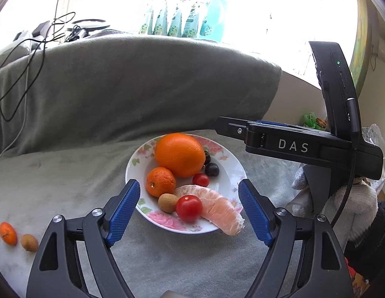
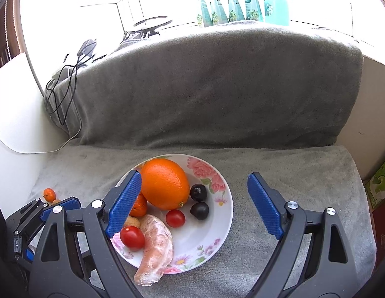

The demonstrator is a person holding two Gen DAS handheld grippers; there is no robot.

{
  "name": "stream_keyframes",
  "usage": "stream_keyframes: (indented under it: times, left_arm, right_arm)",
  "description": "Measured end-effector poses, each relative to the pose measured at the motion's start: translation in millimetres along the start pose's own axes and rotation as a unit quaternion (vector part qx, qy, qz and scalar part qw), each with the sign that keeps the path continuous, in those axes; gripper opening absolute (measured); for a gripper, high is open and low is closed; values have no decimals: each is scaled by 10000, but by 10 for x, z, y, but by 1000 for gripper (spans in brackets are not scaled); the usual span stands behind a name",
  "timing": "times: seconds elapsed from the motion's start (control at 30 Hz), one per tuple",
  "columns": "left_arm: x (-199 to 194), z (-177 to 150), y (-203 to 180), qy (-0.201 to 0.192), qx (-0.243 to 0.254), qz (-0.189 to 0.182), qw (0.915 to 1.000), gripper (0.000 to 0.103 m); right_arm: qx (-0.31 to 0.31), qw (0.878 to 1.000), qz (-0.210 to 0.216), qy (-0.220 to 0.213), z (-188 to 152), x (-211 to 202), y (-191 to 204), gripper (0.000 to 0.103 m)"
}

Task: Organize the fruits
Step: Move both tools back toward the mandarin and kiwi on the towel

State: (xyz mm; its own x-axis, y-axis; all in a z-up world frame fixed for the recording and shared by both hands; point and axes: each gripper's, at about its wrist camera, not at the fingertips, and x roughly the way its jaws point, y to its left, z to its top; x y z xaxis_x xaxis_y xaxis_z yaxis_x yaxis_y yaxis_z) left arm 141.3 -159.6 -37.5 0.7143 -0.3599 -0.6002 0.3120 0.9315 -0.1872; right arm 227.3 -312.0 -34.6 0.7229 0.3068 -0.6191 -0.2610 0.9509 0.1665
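One "DAS" label, right gripper [image 1: 218, 125] w/ jaws apart.

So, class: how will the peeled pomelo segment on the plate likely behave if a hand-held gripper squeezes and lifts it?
The peeled pomelo segment looks soft and membrane-covered, so it probably dents or tears under firm squeezing. Long and curved, it may sag if lifted by one end. It overhangs the plate rim, so a nudge might tip it off.

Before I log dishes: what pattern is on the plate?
White plate with pink flowers and green leaves around the rim; clearest in the right wrist view.
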Motion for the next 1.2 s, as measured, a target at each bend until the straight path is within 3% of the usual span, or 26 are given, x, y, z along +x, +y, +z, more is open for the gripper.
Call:
stream_keyframes:
  times: [0.7,1.2]
  left_arm:
    - [-345,-43,208,-254,-82,199,9994,81]
    - [-633,-203,764,-404,-477,612,9962,81]
  right_arm:
    - [-244,9996,123,-122,2,-203,411,89]
    - [-654,9962,568,-57,-27,-173,984,89]
